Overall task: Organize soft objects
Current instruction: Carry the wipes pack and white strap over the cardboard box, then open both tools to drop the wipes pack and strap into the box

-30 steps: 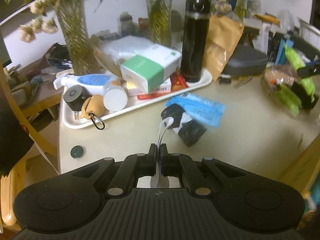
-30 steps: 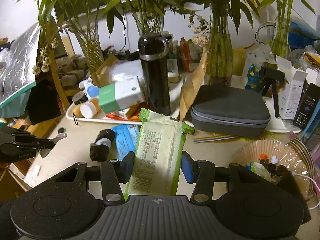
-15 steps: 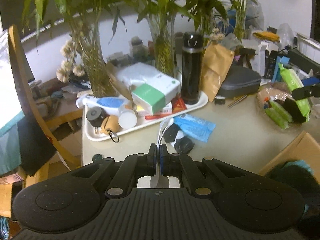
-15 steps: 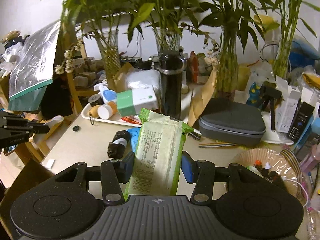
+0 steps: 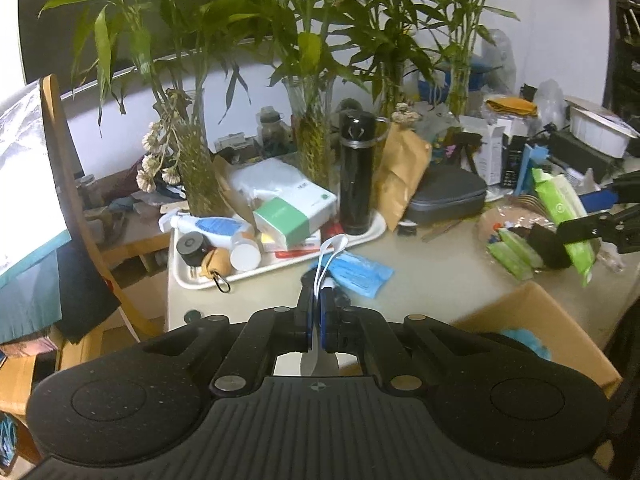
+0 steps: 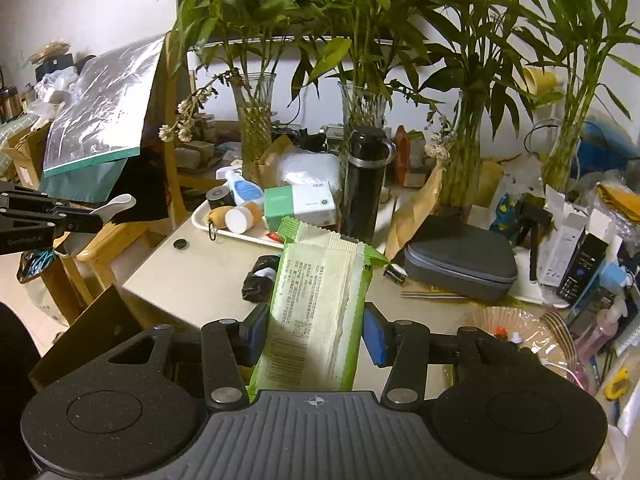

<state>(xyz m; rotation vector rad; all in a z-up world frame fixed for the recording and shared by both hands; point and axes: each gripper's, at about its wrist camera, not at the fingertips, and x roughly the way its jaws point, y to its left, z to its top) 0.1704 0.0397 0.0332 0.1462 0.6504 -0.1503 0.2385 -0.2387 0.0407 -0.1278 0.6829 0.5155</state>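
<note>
Both tools are pulling back & up from the tabletop [image 6: 188,280] vs a sec ago. I'm holding the right tool [image 6: 316,336] clamped on the green wipes pack [image 6: 320,312], mid-frame, and the left tool [image 5: 317,312] pinched together on a thin white strip [image 5: 328,256]. Prob heading for the cardboard box [image 5: 536,320], lower right. Black roll [image 6: 256,280] & blue pack [image 5: 356,274] are waiting near the crowded tray [image 5: 188,276]; plants are looming behind.

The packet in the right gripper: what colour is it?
Pale cream with bright green edges; the packet shows best in the right wrist view.

Left claw [image 5: 317,312] and right claw [image 6: 316,332]: matte black ribbed bodies; blue pads; silver screws; round dimples
</note>
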